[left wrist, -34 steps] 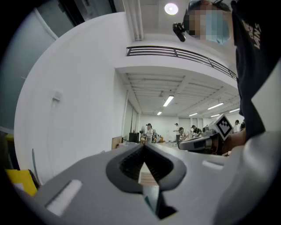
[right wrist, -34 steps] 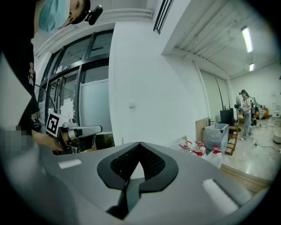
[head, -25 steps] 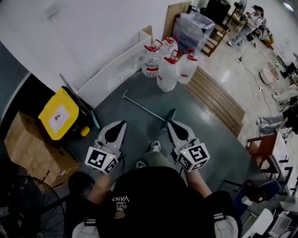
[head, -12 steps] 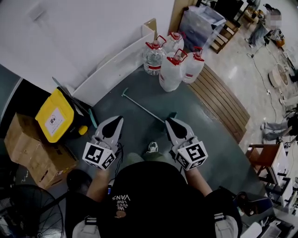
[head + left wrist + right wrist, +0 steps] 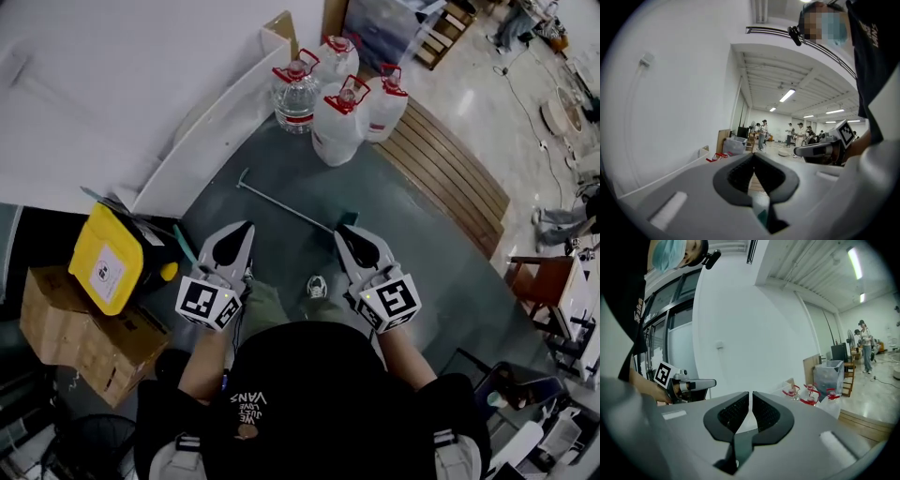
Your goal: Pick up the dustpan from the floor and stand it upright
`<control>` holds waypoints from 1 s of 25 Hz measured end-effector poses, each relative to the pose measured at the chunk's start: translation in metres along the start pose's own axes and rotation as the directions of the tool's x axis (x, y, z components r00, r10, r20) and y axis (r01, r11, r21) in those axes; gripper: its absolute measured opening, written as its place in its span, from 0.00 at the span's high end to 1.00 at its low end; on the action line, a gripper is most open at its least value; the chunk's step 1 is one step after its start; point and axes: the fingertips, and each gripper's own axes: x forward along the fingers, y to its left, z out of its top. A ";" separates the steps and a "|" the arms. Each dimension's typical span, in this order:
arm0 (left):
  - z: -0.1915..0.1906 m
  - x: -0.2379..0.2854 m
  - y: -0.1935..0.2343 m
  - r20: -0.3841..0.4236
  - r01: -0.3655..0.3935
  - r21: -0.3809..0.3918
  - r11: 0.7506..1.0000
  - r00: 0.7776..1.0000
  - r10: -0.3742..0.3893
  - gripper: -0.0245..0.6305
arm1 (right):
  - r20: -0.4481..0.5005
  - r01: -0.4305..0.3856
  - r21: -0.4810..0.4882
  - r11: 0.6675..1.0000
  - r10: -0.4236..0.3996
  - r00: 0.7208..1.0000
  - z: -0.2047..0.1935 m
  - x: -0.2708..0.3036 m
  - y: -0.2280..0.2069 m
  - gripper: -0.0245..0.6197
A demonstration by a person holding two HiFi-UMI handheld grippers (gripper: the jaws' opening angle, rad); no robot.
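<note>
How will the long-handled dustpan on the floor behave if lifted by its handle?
The dustpan lies flat with a thin straight handle: probably stiff and light. The pan sits at one end, so gripped mid-handle it would likely swing pan-down. Stood upright on that small pan, it looks apt to tip.

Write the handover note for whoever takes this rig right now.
Left gripper: shut, empty.
Right gripper: shut, empty.
Long-handled dark teal dustpan: lying flat on the grey floor ahead of both grippers. Its pan end is by the right gripper's tip; its handle runs up-left in the head view.
Done: nothing; dustpan not yet gripped.
Left: open a gripper, grasp the handle, lift, stand it upright.
</note>
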 end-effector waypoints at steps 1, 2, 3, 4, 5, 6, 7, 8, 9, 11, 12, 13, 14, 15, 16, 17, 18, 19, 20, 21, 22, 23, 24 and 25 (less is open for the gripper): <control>-0.003 0.008 0.008 -0.012 0.017 0.002 1.000 1.000 -0.017 0.88 | -0.002 0.018 0.004 1.000 -0.018 1.000 -0.002 0.008 -0.004 0.95; -0.006 0.016 0.017 -0.023 0.035 0.001 0.999 0.999 -0.035 0.88 | -0.006 0.038 0.010 0.999 -0.038 0.999 -0.004 0.016 -0.008 0.95; -0.009 0.024 0.026 -0.034 0.053 -0.004 0.999 0.998 -0.053 0.88 | -0.011 0.059 0.016 0.998 -0.059 0.998 -0.007 0.025 -0.012 0.92; -0.013 0.031 0.035 -0.046 0.071 -0.010 0.997 0.996 -0.071 0.88 | -0.016 0.079 0.022 0.997 -0.079 0.997 -0.012 0.034 -0.016 0.89; -0.017 0.038 0.044 -0.059 0.088 -0.014 0.996 0.994 -0.089 0.88 | -0.024 0.098 0.028 0.995 -0.098 0.995 -0.018 0.043 -0.019 0.89; -0.023 0.044 0.053 -0.073 0.106 -0.017 0.994 0.992 -0.107 0.88 | -0.033 0.116 0.031 0.993 -0.115 0.993 -0.024 0.051 -0.021 0.89; -0.030 0.051 0.062 -0.087 0.122 -0.020 0.992 0.988 -0.124 0.88 | -0.044 0.133 0.033 0.991 -0.131 0.990 -0.031 0.059 -0.024 0.89; -0.039 0.058 0.072 -0.103 0.136 -0.025 0.990 0.985 -0.138 0.88 | -0.056 0.147 0.035 0.988 -0.145 0.988 -0.040 0.068 -0.028 0.88; -0.048 0.065 0.082 -0.120 0.145 -0.032 0.989 0.982 -0.148 0.88 | -0.069 0.160 0.037 0.986 -0.157 0.985 -0.050 0.077 -0.032 0.85; -0.070 0.079 0.101 -0.153 0.154 -0.049 0.987 0.975 -0.160 0.88 | -0.099 0.180 0.035 0.983 -0.175 0.980 -0.074 0.095 -0.040 0.85; -0.084 0.085 0.109 -0.169 0.160 -0.056 0.986 0.971 -0.167 0.88 | -0.119 0.186 0.031 0.982 -0.181 0.976 -0.088 0.103 -0.045 0.84; -0.099 0.092 0.116 -0.186 0.168 -0.060 0.984 0.967 -0.176 0.88 | -0.142 0.192 0.027 0.981 -0.186 0.972 -0.104 0.111 -0.050 0.82; -0.114 0.099 0.123 -0.203 0.175 -0.066 0.982 0.962 -0.185 0.88 | -0.168 0.196 0.022 0.980 -0.190 0.967 -0.120 0.119 -0.055 0.82; -0.131 0.105 0.129 -0.218 0.180 -0.078 0.981 0.957 -0.193 0.88 | -0.193 0.199 0.015 0.980 -0.193 0.962 -0.138 0.127 -0.061 0.82; -0.148 0.110 0.135 -0.231 0.184 -0.095 0.978 0.952 -0.201 0.87 | -0.218 0.200 0.004 0.980 -0.194 0.956 -0.155 0.134 -0.066 0.82; -0.166 0.115 0.140 -0.241 0.188 -0.113 0.976 0.948 -0.210 0.87 | -0.241 0.196 -0.013 0.981 -0.193 0.951 -0.174 0.141 -0.071 0.82; -0.183 0.119 0.144 -0.250 0.193 -0.125 0.973 0.943 -0.220 0.86 | -0.264 0.187 -0.033 0.982 -0.189 0.946 -0.192 0.148 -0.075 0.82; -0.200 0.123 0.147 -0.260 0.199 -0.131 0.971 0.939 -0.227 0.86 | -0.286 0.176 -0.052 0.983 -0.184 0.940 -0.211 0.155 -0.079 0.82; -0.217 0.127 0.150 -0.270 0.201 -0.137 0.970 0.935 -0.232 0.86 | -0.309 0.167 -0.064 0.984 -0.178 0.934 -0.230 0.161 -0.084 0.82; -0.235 0.132 0.154 -0.279 0.201 -0.146 0.969 0.931 -0.236 0.85 | -0.330 0.160 -0.068 0.985 -0.173 0.928 -0.249 0.167 -0.090 0.82; -0.253 0.137 0.158 -0.288 0.199 -0.160 0.967 0.927 -0.239 0.83 | -0.351 0.154 -0.067 0.986 -0.168 0.921 -0.268 0.173 -0.095 0.82; -0.271 0.142 0.162 -0.297 0.197 -0.173 0.965 0.924 -0.242 0.82 | -0.371 0.148 -0.066 0.987 -0.162 0.914 -0.287 0.178 -0.101 0.82; -0.290 0.146 0.166 -0.306 0.196 -0.183 0.963 0.920 -0.245 0.80 | -0.391 0.140 -0.067 0.988 -0.156 0.907 -0.307 0.183 -0.106 0.82; -0.310 0.151 0.170 -0.314 0.194 -0.192 0.962 0.917 -0.247 0.78 | -0.411 0.132 -0.070 0.989 -0.149 0.900 -0.327 0.188 -0.111 0.82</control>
